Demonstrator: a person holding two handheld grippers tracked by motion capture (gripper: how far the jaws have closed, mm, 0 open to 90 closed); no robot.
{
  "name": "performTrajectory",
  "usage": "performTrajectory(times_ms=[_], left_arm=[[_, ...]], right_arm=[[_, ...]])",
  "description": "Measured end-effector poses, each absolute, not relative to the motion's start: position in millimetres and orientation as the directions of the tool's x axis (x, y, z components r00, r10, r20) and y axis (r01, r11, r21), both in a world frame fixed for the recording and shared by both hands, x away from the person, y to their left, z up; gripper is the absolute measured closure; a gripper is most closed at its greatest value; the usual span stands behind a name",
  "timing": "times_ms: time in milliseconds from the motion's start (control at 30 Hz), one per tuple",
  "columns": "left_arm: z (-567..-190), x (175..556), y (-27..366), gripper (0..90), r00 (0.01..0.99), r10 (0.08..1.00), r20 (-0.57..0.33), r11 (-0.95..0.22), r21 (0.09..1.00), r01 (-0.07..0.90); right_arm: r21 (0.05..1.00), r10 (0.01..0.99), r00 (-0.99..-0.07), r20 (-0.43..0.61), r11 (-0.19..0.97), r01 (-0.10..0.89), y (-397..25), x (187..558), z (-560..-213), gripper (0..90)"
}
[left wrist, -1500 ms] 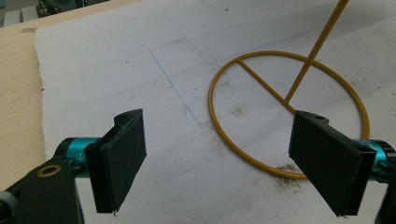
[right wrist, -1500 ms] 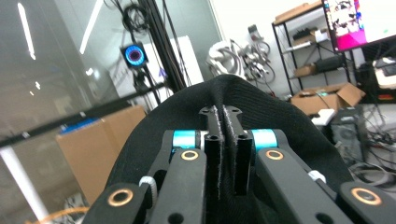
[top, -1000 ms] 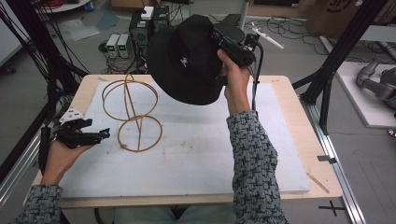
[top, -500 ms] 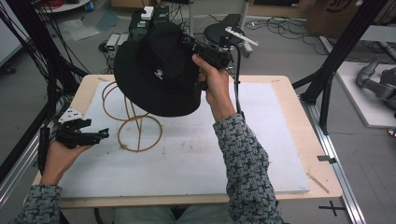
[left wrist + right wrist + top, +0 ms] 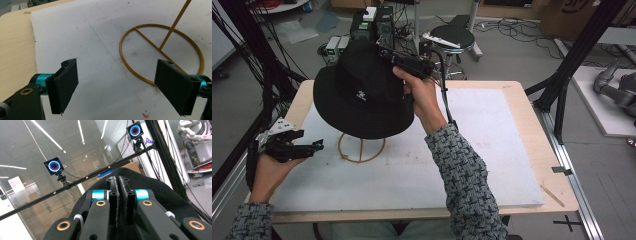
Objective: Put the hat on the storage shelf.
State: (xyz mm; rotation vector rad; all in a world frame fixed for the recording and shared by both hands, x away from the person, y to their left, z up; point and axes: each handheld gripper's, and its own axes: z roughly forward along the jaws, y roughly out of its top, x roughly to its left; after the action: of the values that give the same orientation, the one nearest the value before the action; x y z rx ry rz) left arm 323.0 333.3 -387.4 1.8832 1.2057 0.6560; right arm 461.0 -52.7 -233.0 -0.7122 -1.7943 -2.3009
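Note:
A black bucket hat (image 5: 362,97) with a small white logo hangs over the yellow wire stand (image 5: 361,161), hiding the stand's upper ring. My right gripper (image 5: 383,51) is shut on the hat's far side. In the right gripper view the jaws (image 5: 119,180) are pressed together on the black fabric (image 5: 160,192). My left gripper (image 5: 314,146) rests at the table's left side, just left of the stand's base ring. It stands open (image 5: 120,85) with nothing between its pads. The stand's base and rod (image 5: 176,22) lie just beyond it.
A white board (image 5: 492,150) covers the wooden table (image 5: 557,165). Black frame poles (image 5: 572,65) rise at both sides of the table. A stool (image 5: 452,35) and boxes of electronics (image 5: 372,20) stand on the floor behind it.
My right gripper has carried the hat left and down until it covers the stand's top ring. The left gripper has stayed where it was.

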Motion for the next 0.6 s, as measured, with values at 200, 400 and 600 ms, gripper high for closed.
performTrajectory(times_ms=[200,400,600], left_arm=[[-387,320,337,19.3,0.408,0.913,0.007,-0.232,0.831,0.505],[-387,317,340,19.3,0.402,0.916,0.011,-0.233,0.829,0.508],[-388,314,342,19.3,0.396,0.918,0.011,-0.23,0.83,0.509]], right_arm=[[0.886,0.17,-0.882,0.439,-0.244,0.394,-37,460,-236,87.6],[0.897,0.175,-0.886,0.429,-0.199,0.395,-23,457,-238,87.4],[0.909,0.184,-0.892,0.413,-0.147,0.391,-11,456,-241,87.2]])
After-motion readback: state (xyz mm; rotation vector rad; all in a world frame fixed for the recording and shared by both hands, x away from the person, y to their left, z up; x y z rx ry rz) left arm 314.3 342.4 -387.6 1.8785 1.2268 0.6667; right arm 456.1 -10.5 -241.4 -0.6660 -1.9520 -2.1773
